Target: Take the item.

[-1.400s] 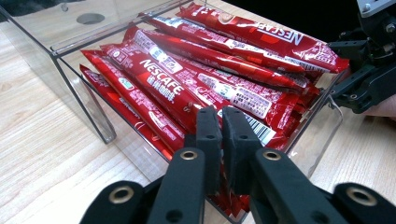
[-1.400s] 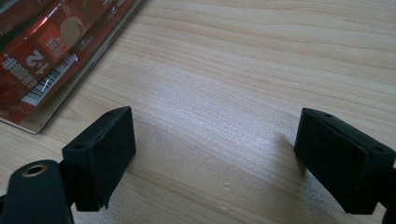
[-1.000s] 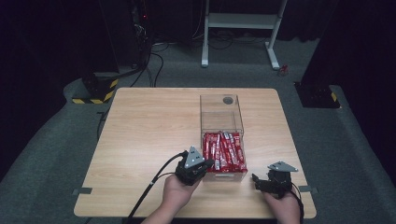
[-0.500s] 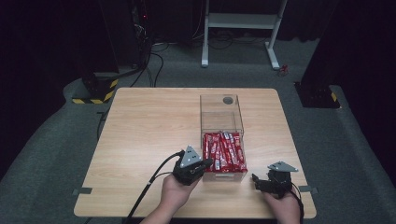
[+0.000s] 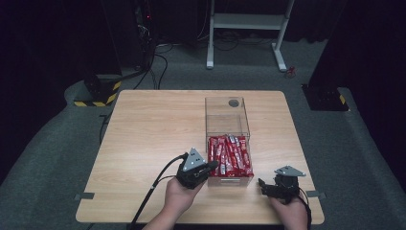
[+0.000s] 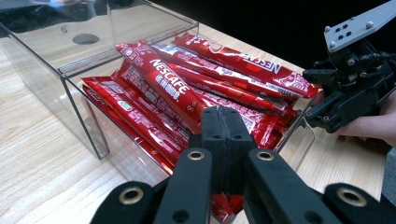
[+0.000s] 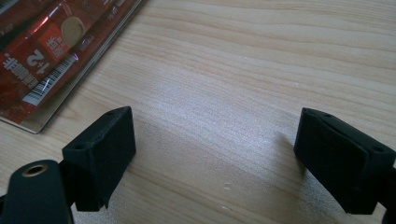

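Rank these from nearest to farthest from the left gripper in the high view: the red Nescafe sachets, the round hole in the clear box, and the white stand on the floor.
Measured from the left gripper:
1. Red Nescafe sachets, just to its right in the near half of the clear box.
2. Round hole, at the box's far end.
3. White stand, on the floor beyond the table.

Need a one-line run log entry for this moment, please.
left gripper: shut, empty, at box front | right gripper: open, over bare table | clear box: red Nescafe sachets piled inside
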Action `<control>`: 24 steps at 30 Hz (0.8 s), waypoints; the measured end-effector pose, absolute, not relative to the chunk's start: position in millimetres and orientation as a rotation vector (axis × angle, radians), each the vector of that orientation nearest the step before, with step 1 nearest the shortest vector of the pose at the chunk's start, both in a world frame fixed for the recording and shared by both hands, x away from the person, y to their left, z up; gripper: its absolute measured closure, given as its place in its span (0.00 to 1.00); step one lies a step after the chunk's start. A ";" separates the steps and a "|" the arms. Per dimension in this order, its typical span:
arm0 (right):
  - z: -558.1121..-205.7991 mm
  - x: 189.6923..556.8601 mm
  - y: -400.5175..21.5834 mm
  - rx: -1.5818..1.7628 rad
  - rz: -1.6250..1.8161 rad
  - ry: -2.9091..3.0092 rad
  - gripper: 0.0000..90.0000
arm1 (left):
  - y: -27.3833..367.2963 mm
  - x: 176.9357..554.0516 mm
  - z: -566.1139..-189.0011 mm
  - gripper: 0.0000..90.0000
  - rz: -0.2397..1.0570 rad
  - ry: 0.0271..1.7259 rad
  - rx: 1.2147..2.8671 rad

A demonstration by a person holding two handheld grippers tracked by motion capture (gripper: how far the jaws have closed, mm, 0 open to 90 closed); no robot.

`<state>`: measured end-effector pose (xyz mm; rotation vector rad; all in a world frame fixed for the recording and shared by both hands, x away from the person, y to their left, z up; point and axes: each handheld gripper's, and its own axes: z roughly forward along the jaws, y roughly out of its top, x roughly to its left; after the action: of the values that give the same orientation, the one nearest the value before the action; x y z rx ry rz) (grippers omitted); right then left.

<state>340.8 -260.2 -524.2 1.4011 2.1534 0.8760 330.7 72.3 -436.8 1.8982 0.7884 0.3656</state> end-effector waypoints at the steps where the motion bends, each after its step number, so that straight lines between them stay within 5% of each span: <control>1: -524.2 340.8 -260.2 1.401 0.876 2.153 0.14 | 72.9 330.5 -436.6 1.00 0.364 0.790 1.894; 24: -524.1 341.0 -259.6 1.405 0.877 2.154 0.14 | 84.2 329.5 -426.7 1.00 0.383 0.773 1.842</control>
<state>341.0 -259.6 -524.1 1.4055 2.1542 0.8774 329.5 84.2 -426.7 1.8418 0.7726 0.3834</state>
